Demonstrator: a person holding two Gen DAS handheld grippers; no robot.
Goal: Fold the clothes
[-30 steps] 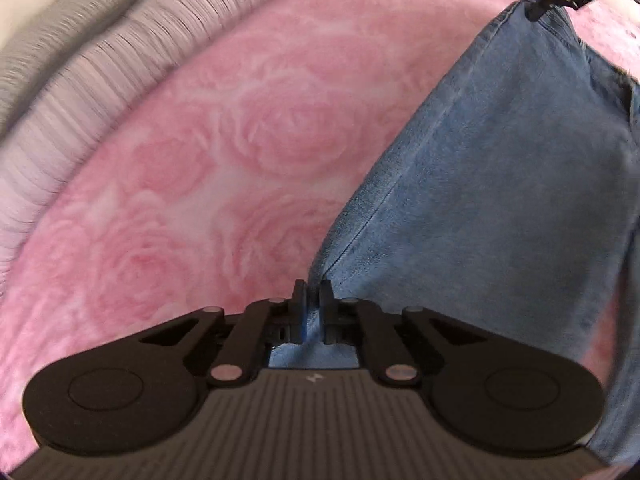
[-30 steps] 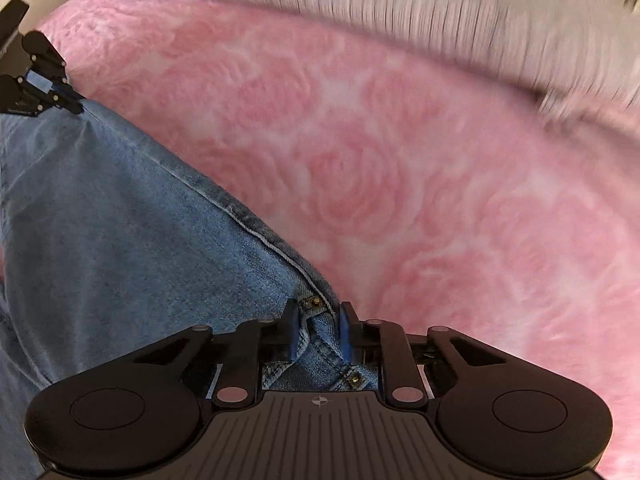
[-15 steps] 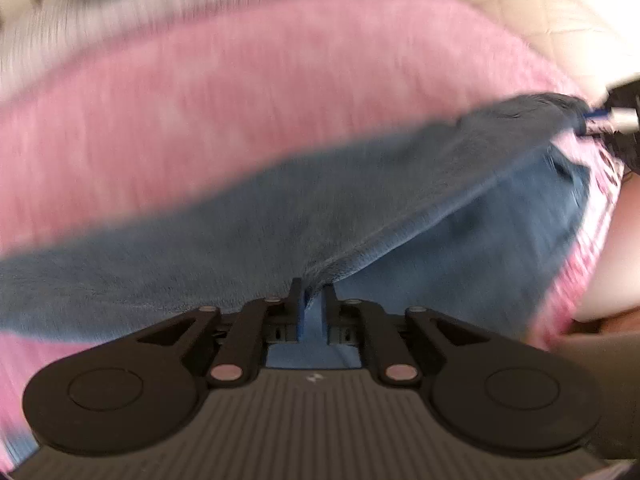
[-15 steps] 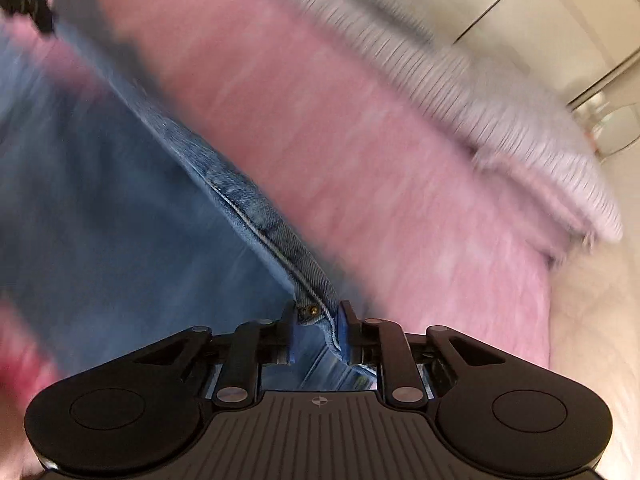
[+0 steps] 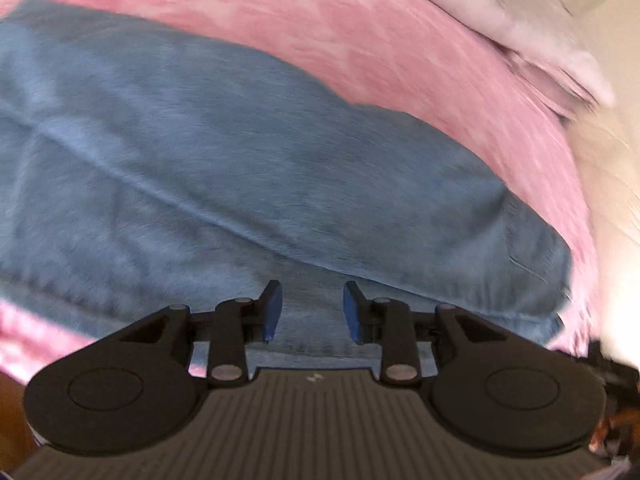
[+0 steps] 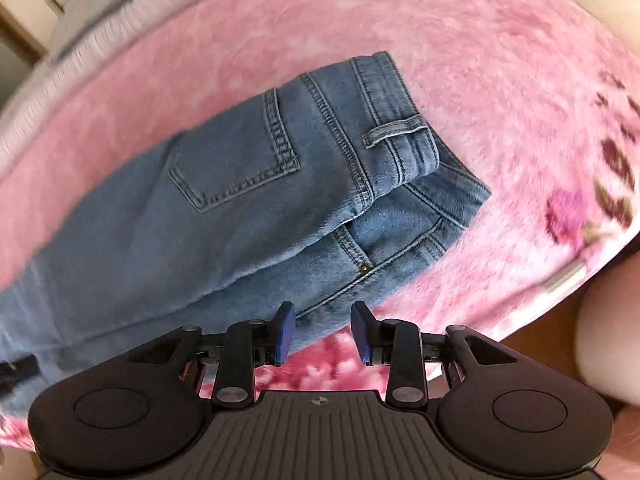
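Presently both jaws are opening, nothing clamped: jeans [image 6: 248, 184] lie lengthwise, waistband nearest the right gripper [image 6: 322, 330], legs beneath the left gripper [image 5: 312, 312].

Both grippers' jaws opening, empty

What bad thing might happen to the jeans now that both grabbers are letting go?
The jeans lie folded in half on the pink blanket, and both sets of jaws are opening with nothing pinched.

1. The top layer sits crooked: at the waistband it does not line up with the layer below, so the next fold may come out uneven.

2. The left gripper hangs just above the denim, so its blue pads might snag the cloth when moving.
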